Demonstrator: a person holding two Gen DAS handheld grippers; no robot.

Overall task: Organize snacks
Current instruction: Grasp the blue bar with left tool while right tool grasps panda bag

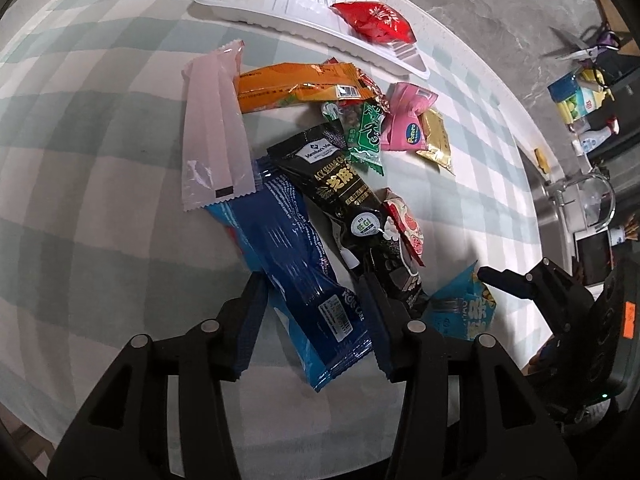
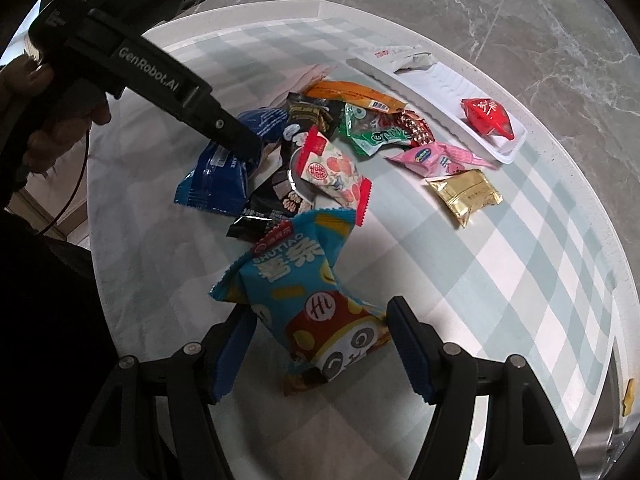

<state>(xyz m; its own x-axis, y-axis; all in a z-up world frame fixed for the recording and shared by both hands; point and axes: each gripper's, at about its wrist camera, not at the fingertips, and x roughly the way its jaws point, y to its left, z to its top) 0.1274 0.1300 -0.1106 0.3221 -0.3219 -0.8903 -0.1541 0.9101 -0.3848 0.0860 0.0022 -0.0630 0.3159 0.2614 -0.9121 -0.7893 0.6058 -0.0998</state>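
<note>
The right gripper (image 2: 316,344) straddles the crinkled light-blue foil snack bag with a panda print (image 2: 308,300), its jaws part open on either flank, pads close but not visibly pressing; the bag's long axis runs away from the tool toward the heap. The left gripper (image 1: 312,320) stands part open astride the long dark-blue plastic wrapper (image 1: 296,276), gripping nothing; the white plastic tray (image 2: 424,92) lies well beyond, so the right hand seems nearer a lift.

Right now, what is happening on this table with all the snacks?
A person is sorting snacks with two handheld grippers. The left gripper straddles a dark blue packet, jaws open. The right gripper has its jaws around a light blue panda bag. Only a red packet clearly lies in the white tray; the rest stay piled on the checked cloth.
</note>
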